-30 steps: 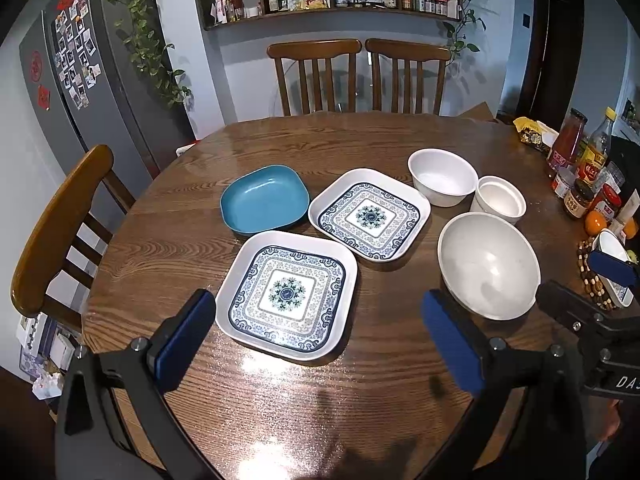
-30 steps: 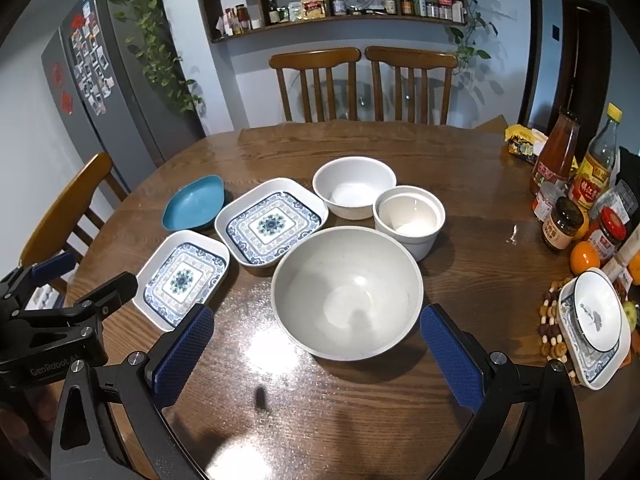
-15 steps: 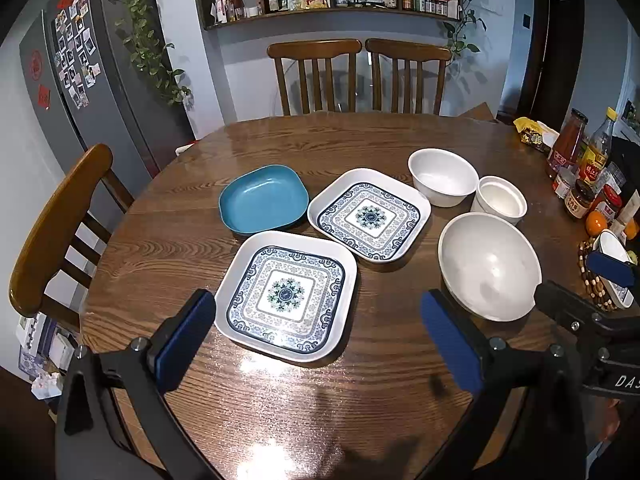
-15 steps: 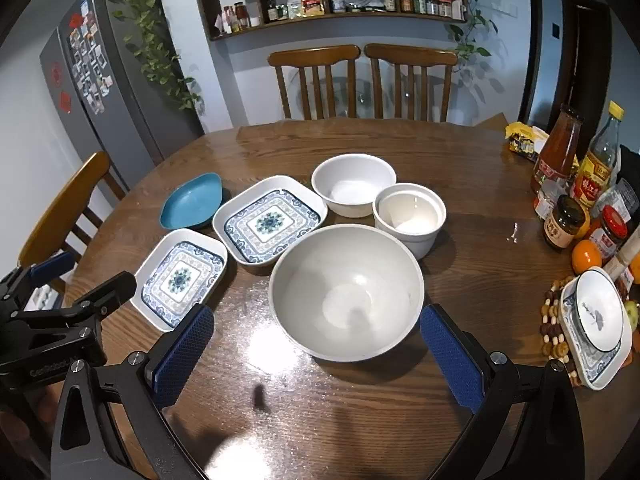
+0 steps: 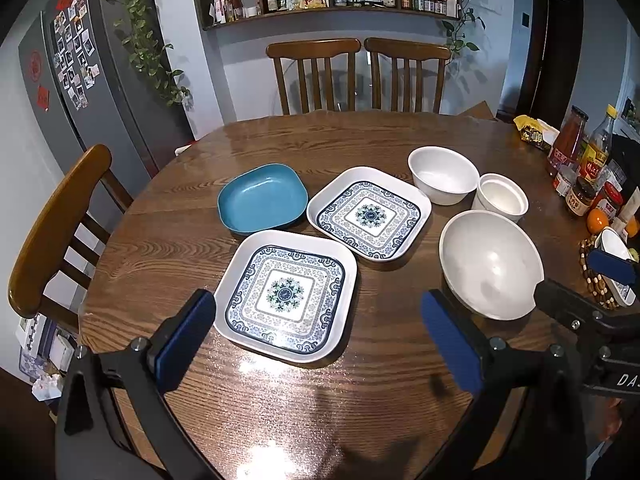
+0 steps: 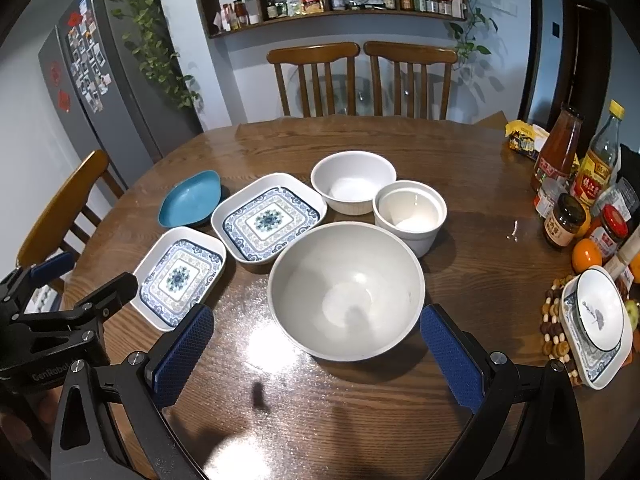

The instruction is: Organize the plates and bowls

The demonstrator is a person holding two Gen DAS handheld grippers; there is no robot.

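On the round wooden table [image 5: 360, 140] lie two square blue-patterned plates, a near one [image 5: 286, 294] [image 6: 178, 278] and a far one [image 5: 370, 212] [image 6: 268, 216]. A blue dish [image 5: 262, 198] [image 6: 192, 200] sits at the left. A large white bowl [image 5: 490, 264] [image 6: 346, 290], a medium white bowl [image 5: 442, 174] [image 6: 354, 180] and a small white pot [image 5: 502, 198] [image 6: 410, 212] stand at the right. My left gripper [image 5: 320, 344] is open and empty, just short of the near plate. My right gripper [image 6: 318, 354] is open and empty, its jaws either side of the large bowl's near rim.
Bottles and jars [image 6: 568, 168], oranges [image 6: 586, 254] and a patterned dish with a small bowl on a beaded mat [image 6: 598, 320] crowd the table's right edge. Wooden chairs stand at the far side [image 5: 360, 76] and at the left [image 5: 52, 232]. A fridge [image 5: 80, 92] stands behind.
Both grippers have shifted very slightly; the dishes have not moved and both grippers stay open.
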